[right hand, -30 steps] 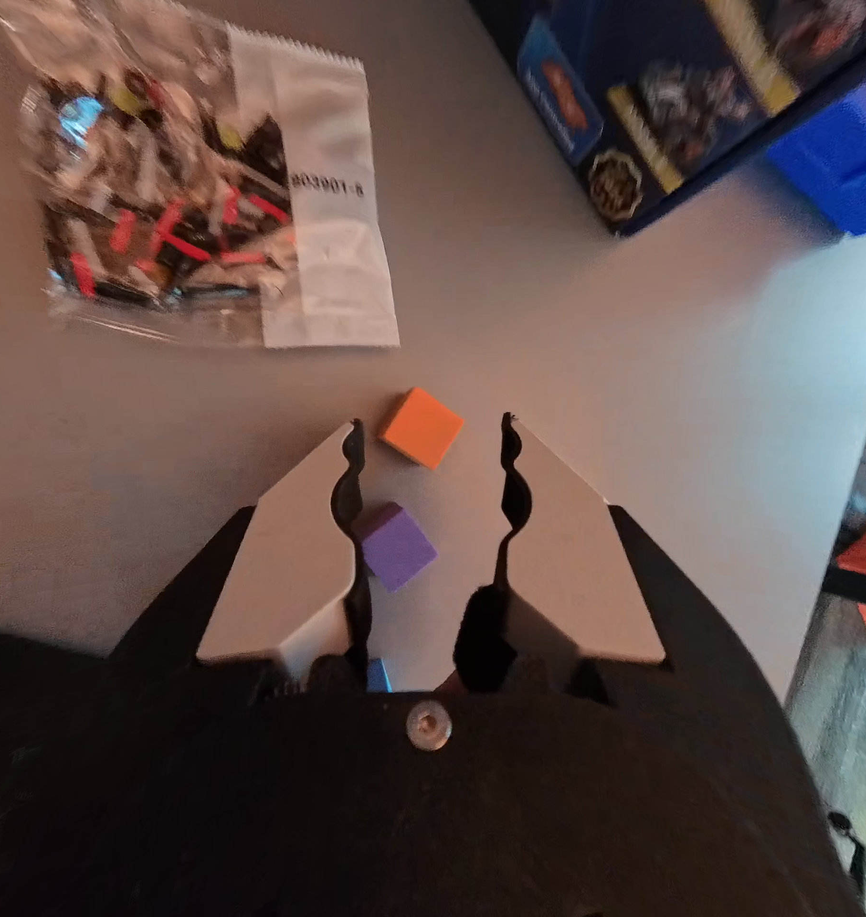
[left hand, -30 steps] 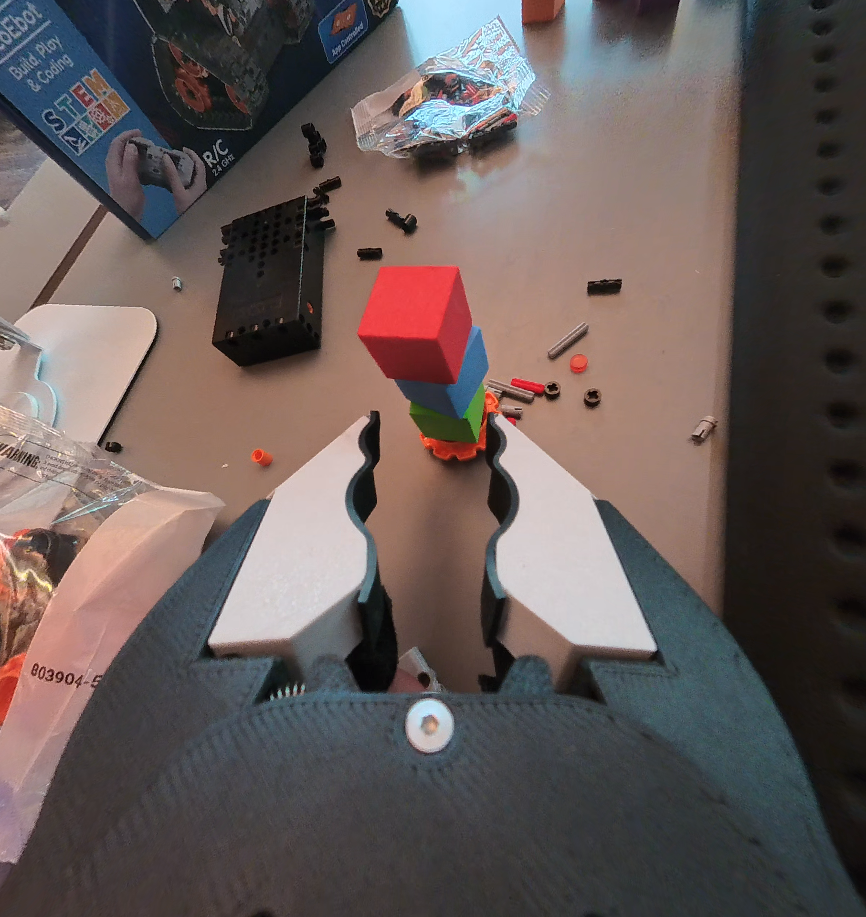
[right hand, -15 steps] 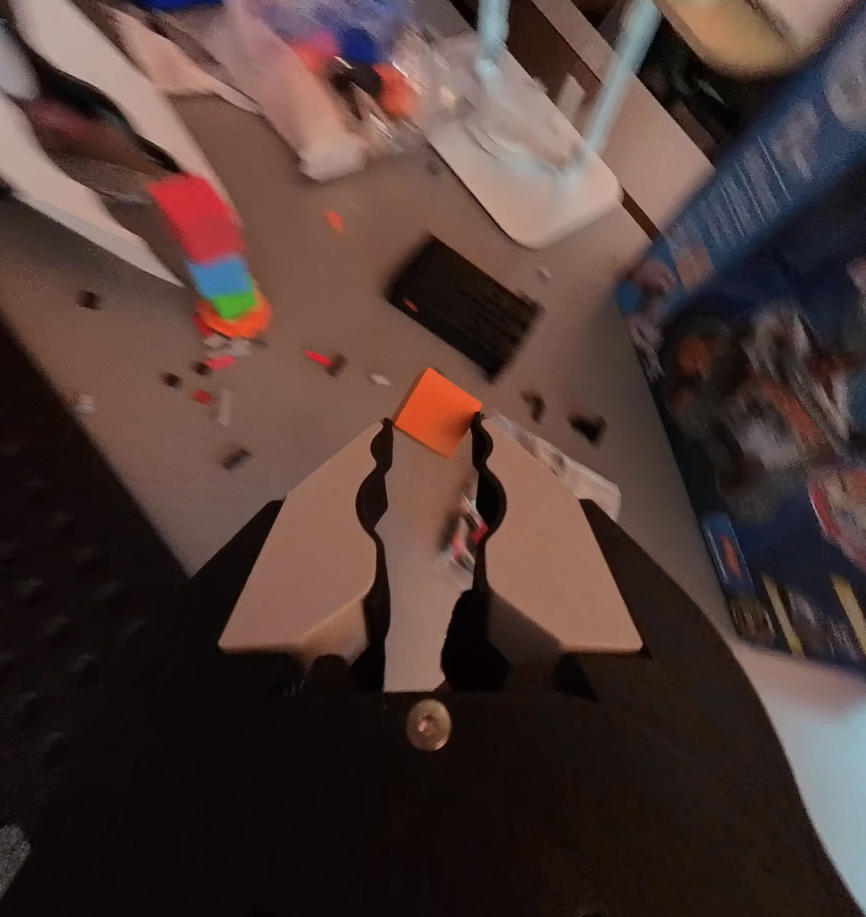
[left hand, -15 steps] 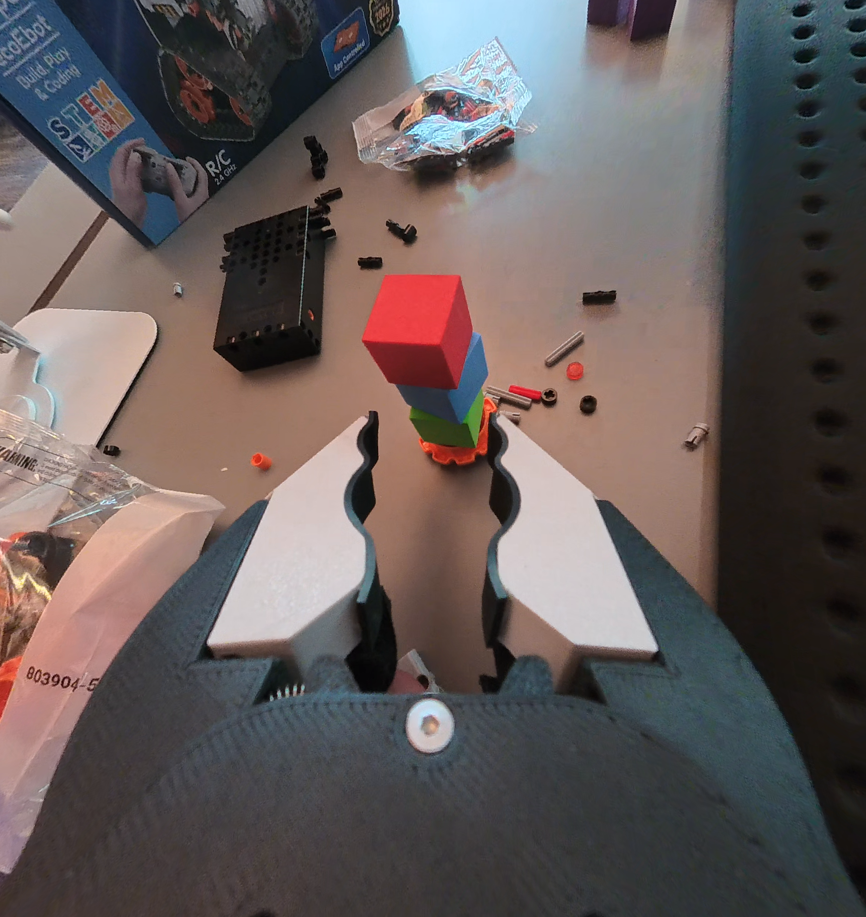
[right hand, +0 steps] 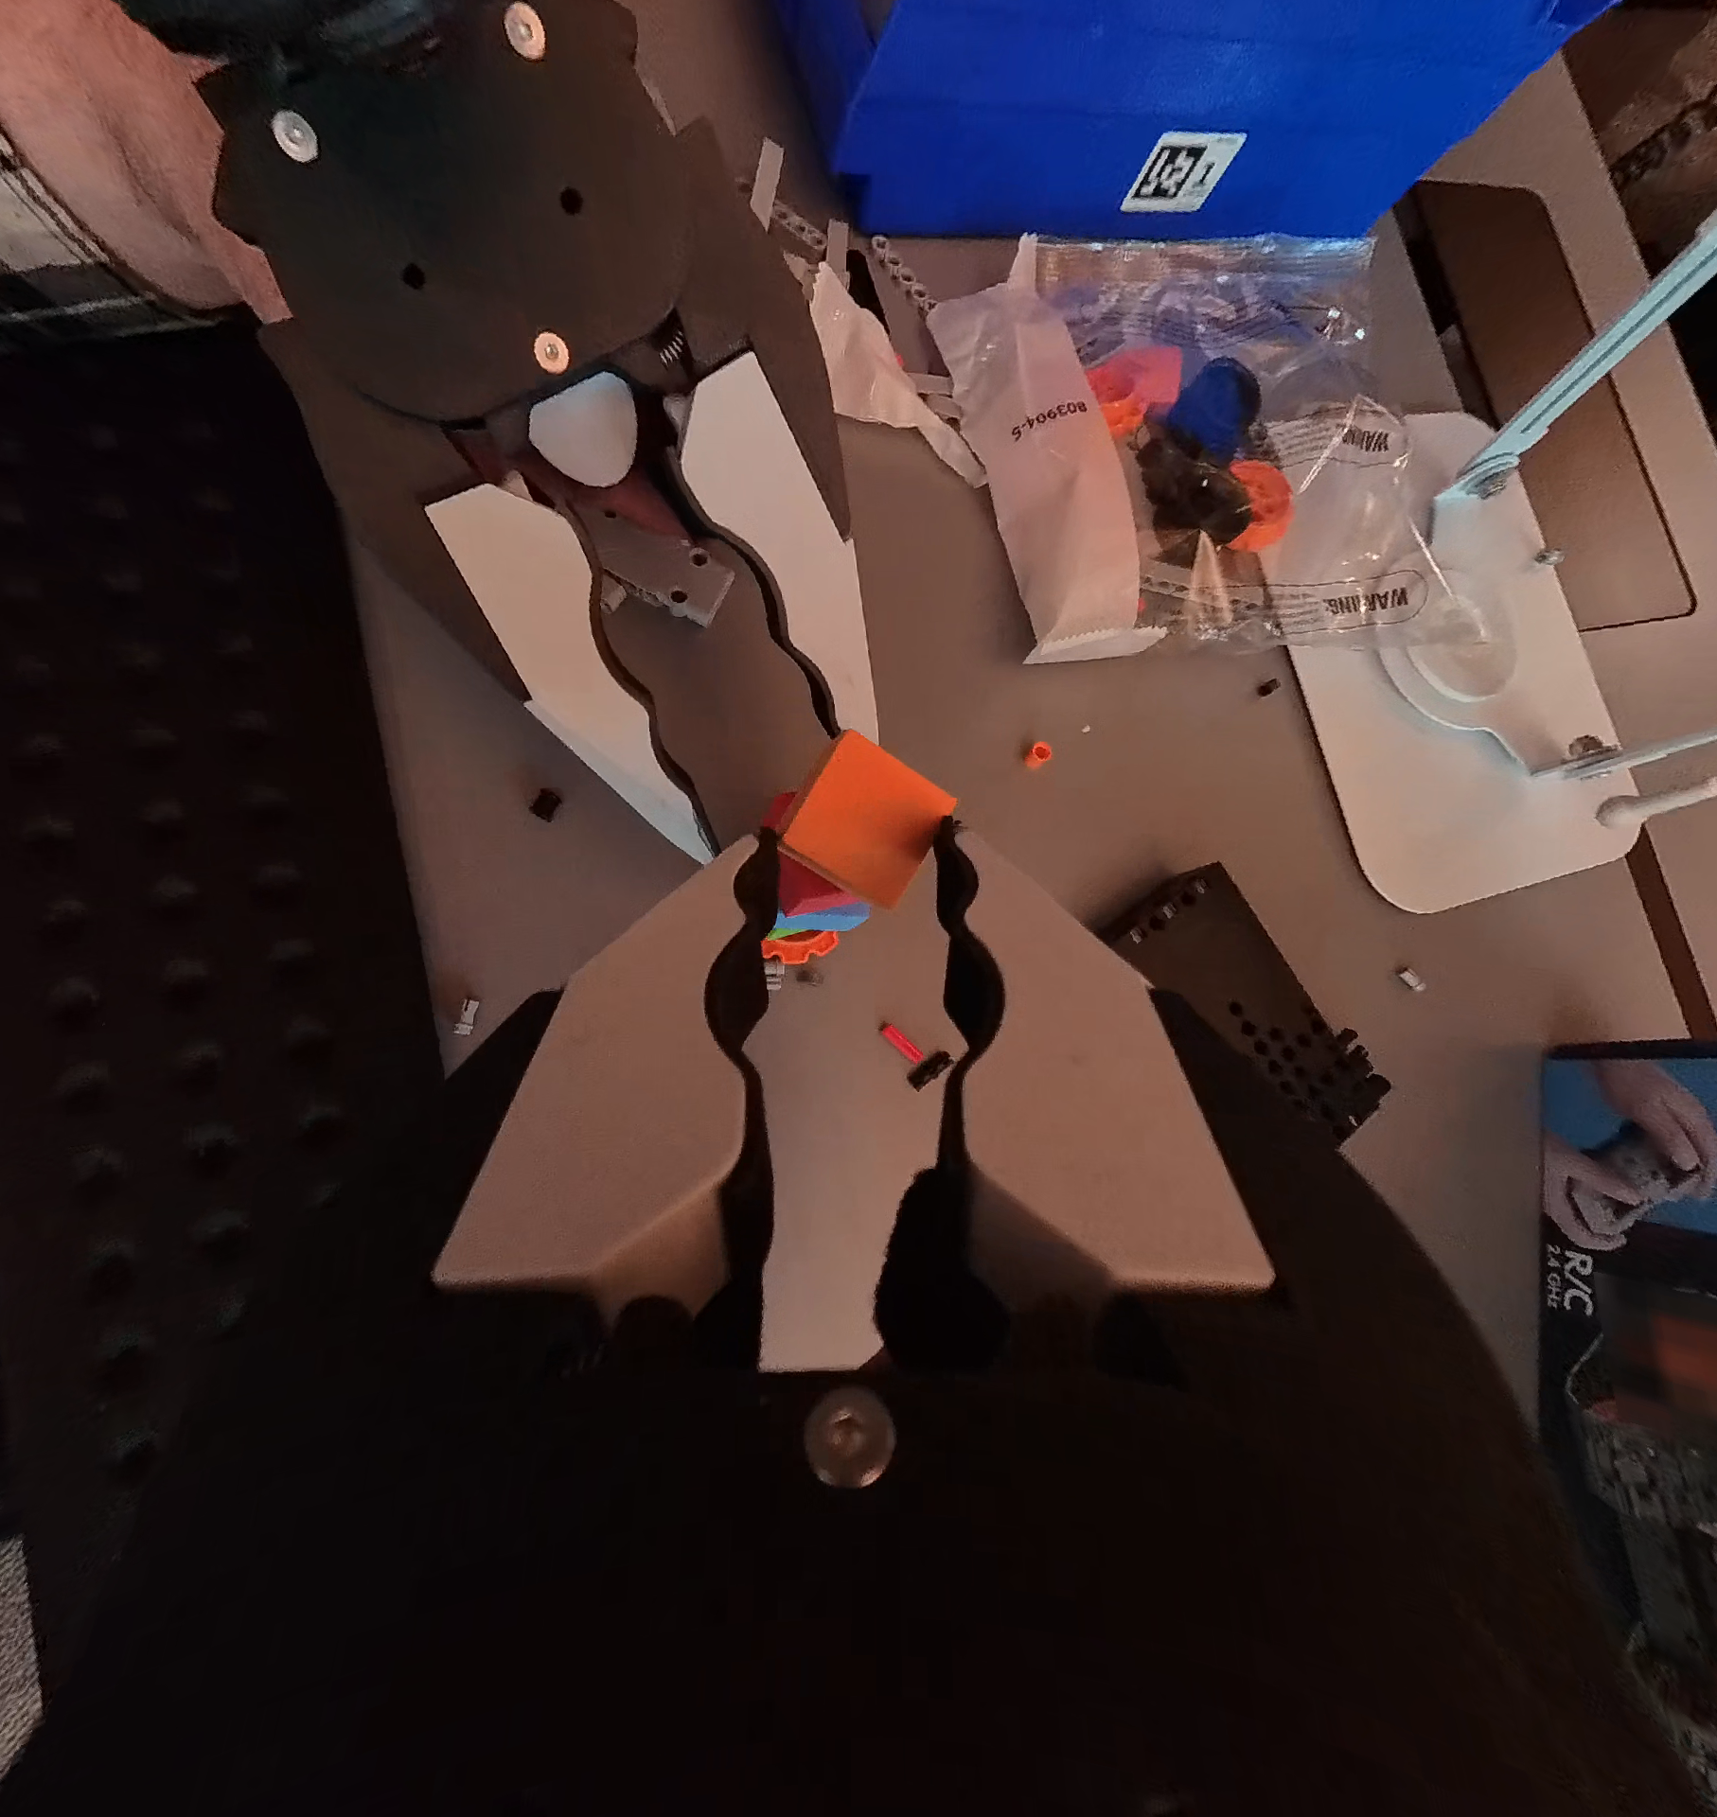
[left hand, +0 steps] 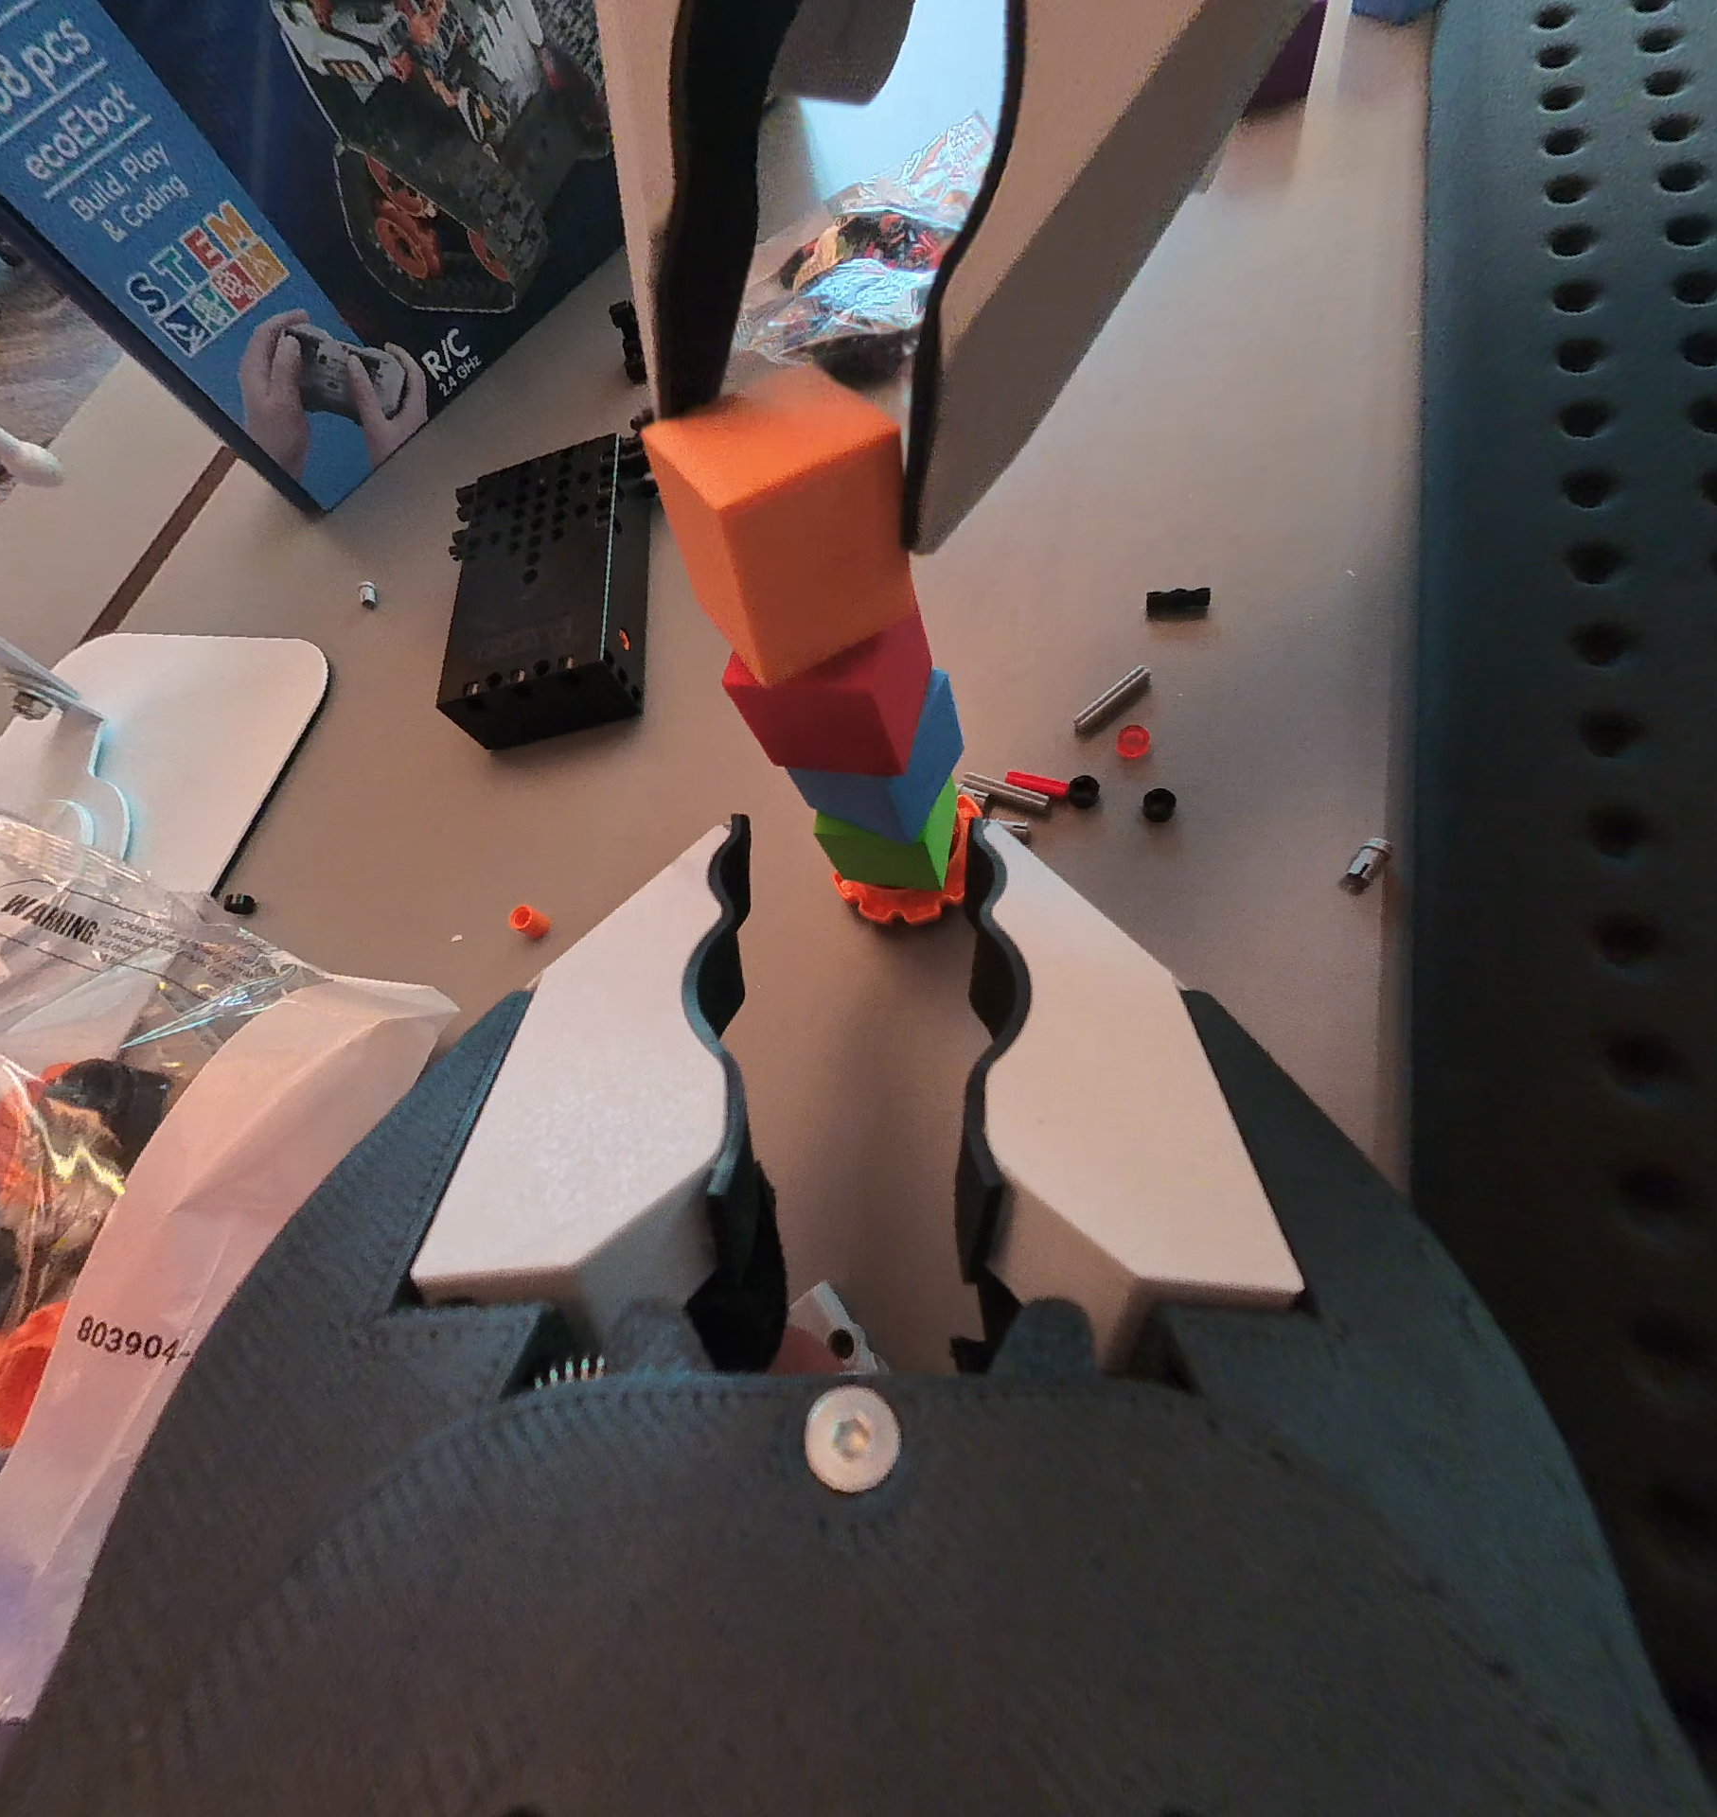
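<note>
1. We see the right gripper (right hand: 850, 836) clenched on an orange cube (right hand: 859, 821), its fingertips pressing two opposite faces.
2. In the left wrist view that orange cube (left hand: 781, 536) sits at the top of a leaning stack; we cannot tell whether it touches the red cube (left hand: 830, 703) below it.
3. Under the red one come a blue cube (left hand: 894, 777) and a green cube (left hand: 884, 850), the lowest standing on an orange gear (left hand: 899, 900) on the grey table (left hand: 1228, 442).
4. Our left gripper (left hand: 855, 855) is released, its fingers spread and empty, with the foot of the stack just beyond its tips.
5. A black perforated block (left hand: 550, 605) lies to the left of the stack, a clear bag of parts (left hand: 78, 1032) near left, and small black and red pins (left hand: 1081, 787) lie scattered to the right.
</note>
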Tool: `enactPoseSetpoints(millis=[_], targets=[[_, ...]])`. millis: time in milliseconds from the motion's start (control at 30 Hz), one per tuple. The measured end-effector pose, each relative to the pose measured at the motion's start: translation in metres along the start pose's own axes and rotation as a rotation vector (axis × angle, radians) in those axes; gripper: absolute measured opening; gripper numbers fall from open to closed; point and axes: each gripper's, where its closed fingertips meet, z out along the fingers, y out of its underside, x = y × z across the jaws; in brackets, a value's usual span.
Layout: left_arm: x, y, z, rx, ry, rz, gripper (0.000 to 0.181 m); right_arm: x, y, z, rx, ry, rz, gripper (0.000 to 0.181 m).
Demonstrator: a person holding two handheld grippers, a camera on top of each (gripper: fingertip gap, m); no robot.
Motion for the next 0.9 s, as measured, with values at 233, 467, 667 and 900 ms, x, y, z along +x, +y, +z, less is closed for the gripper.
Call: enactPoseSetpoints(millis=[233, 467, 667, 900], targets=[[0.0, 0.001, -0.001, -0.004, 0.0, 0.003, 0.042, 0.004, 0.001, -0.004, -0.017, 0.038, 0.001, 0.048], [-0.001, -0.001, -0.003, 0.006, -0.008, 0.005, 0.042, 0.03, 0.065, -0.07, -0.062, 0.234, 0.131, 0.048], [-0.001, -0.002, -0.003, 0.006, -0.01, 0.011, 0.043, 0.042, 0.204, -0.141, -0.264, 0.409, 0.384, 0.05], [-0.002, -0.001, -0.003, 0.0, -0.017, 0.006, 0.044, 0.017, 0.289, -0.164, -0.446, 0.421, 0.527, 0.05]])
